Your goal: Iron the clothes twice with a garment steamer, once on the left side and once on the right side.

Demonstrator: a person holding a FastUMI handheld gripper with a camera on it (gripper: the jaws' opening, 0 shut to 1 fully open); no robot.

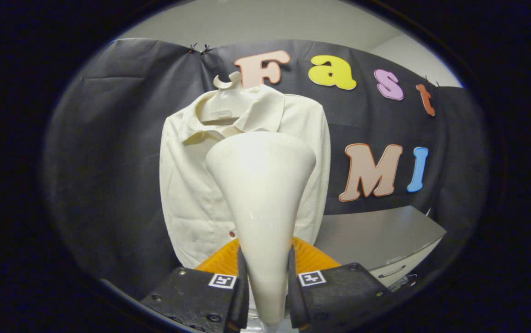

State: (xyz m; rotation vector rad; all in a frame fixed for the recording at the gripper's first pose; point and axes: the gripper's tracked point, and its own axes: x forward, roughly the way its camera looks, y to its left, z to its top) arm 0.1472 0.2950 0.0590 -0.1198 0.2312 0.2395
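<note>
A cream collared shirt (186,185) hangs on a pale hanger (222,99) against the black cloth wall, beyond the fingers. My gripper (265,282) is shut on the narrow handle of a cream garment steamer (263,185). The steamer's wide head rises upright from between the fingers and covers the middle of the shirt's front. I cannot tell whether the head touches the cloth. The shirt's lower hem is hidden behind an orange ribbed part (311,259) just ahead of the fingers.
A grey cabinet (381,236) with a drawer handle stands to the right of the shirt, below the cloth wall. Black cloth hangs to the left of the shirt. A pale wall shows above the cloth.
</note>
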